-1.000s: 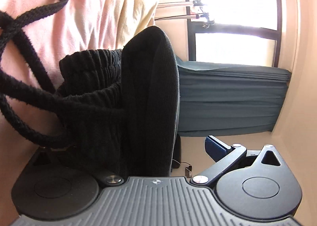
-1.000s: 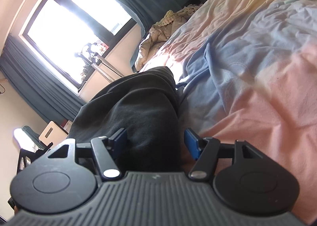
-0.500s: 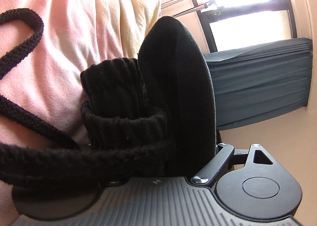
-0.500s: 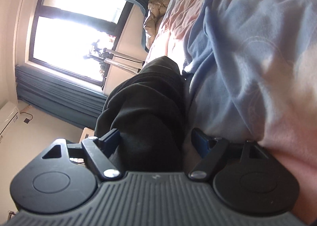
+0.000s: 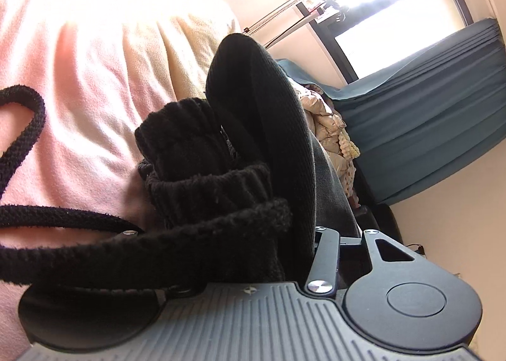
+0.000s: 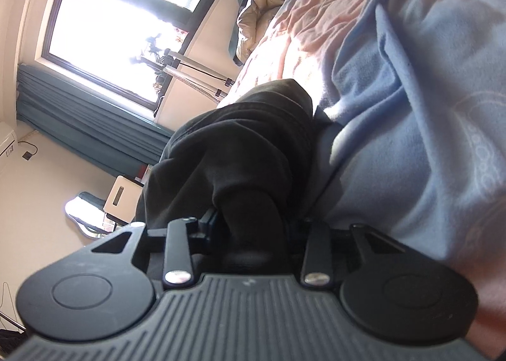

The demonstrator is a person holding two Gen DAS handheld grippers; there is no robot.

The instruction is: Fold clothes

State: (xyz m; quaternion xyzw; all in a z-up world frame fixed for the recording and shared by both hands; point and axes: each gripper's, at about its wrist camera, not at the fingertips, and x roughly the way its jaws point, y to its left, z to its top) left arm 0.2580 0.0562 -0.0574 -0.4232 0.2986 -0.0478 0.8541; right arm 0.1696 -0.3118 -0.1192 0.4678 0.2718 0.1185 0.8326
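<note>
Black ribbed-knit garment point(image 5: 253, 146) bunched at centre of left wrist view, gathered ribbed waistband point(image 5: 202, 190) at 7 o'clock from its smooth rounded fold, thick black braided drawcord point(image 5: 19, 127) looping off toward 9 o'clock over pink-and-cream fleece bed blanket point(image 5: 104, 54). Left gripper point(image 5: 253, 253) closed about halfway on that waistband bunch, jaws just closing, cloth packed between them, left finger buried under fabric. Compared with a second ago: wide-open jaws now pinched in, blue pad no longer visible, view rolled, teal pleated curtain point(image 5: 427, 114) shifted toward 3 o'clock.

In right wrist view, same black garment point(image 6: 240, 152) as a smooth dark mound at centre, lying on light blue fleece blanket point(image 6: 427, 127) spreading toward 2 o'clock. Right gripper point(image 6: 249, 231) narrowed onto a fold of it, jaws just closing, fabric squeezed between. Earlier, fingers apart either side of cloth.
</note>
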